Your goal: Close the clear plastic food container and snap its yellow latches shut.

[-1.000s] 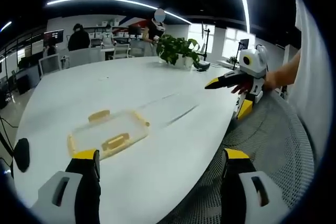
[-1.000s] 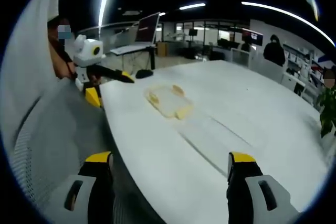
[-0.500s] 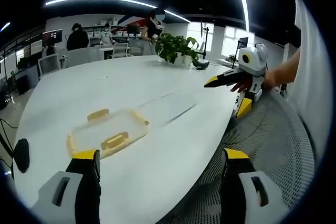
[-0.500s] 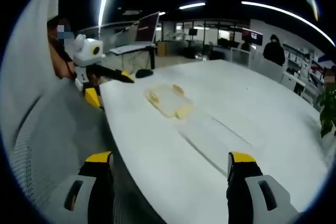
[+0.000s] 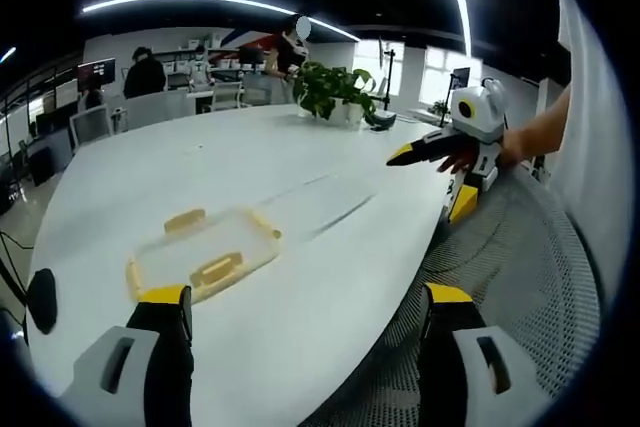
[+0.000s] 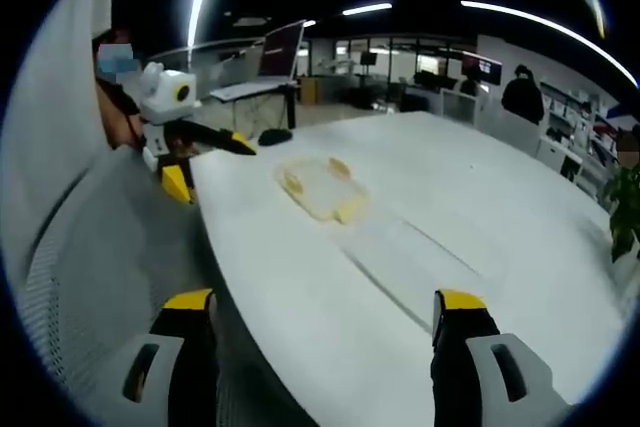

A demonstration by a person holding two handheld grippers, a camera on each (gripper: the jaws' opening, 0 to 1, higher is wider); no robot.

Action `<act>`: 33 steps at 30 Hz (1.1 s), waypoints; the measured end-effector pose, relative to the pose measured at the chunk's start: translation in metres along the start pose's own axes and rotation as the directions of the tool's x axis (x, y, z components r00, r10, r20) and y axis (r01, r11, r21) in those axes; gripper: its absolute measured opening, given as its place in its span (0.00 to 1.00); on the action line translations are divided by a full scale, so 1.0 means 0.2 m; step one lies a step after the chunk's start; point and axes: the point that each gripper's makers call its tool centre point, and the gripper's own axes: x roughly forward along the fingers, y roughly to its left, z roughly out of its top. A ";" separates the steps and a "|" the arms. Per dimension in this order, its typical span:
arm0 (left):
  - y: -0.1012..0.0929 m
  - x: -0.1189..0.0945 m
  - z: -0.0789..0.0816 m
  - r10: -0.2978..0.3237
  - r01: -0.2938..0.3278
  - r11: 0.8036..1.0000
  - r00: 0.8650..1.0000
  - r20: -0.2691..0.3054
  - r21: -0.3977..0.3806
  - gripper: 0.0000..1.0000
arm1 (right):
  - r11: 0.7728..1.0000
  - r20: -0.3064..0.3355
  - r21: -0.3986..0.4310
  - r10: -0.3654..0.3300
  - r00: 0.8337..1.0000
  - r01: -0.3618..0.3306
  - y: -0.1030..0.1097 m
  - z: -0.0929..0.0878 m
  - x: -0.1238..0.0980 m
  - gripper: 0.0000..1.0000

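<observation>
Left gripper (image 5: 300, 332): jaws spread wide, nothing between them, touching nothing, held above the near edge of the white table (image 5: 200, 162). Also seen from the right gripper view (image 6: 205, 152), at upper left, held by a hand (image 6: 125, 127) near the table's edge, yellow-tipped jaws apart and bare.

Right gripper (image 6: 325, 337): jaws likewise wide apart, empty, in contact with nothing, poised over the table edge with a mesh chair back (image 6: 90, 277) below and to the left. Seen too in the left gripper view (image 5: 450, 162), at upper right, gripped by a hand (image 5: 480, 152), black jaws with yellow tips spread, pointing over the table, clear of the surface as far as can be told.

Clear plastic food container (image 5: 200, 252): flat on the table, just beyond the left gripper's left jaw, well apart from the right gripper. Yellow latches (image 5: 217, 269) visible along its sides; whether snapped down cannot be told. In the right gripper view, container (image 6: 320, 187) mid-table, near the left gripper's tips but not touched.

Potted plant (image 5: 335, 92) at the far side of the table; people at desks beyond.
</observation>
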 end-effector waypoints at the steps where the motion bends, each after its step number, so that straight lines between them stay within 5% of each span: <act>1: 0.00 0.00 0.00 0.000 0.000 1.000 1.000 0.000 -0.001 0.96 | 1.000 -0.002 -0.003 0.002 1.000 -0.002 0.00 0.00 0.00 0.89; 20: 0.03 -0.02 0.03 0.016 -0.015 0.999 1.000 -0.008 0.042 0.99 | 0.999 -0.022 -0.032 0.038 0.999 -0.039 0.03 0.01 0.02 0.93; 33: 0.13 -0.02 0.05 0.029 -0.027 0.997 0.999 -0.017 0.069 0.99 | 0.993 -0.013 -0.082 0.079 0.997 -0.080 0.02 0.14 0.13 0.94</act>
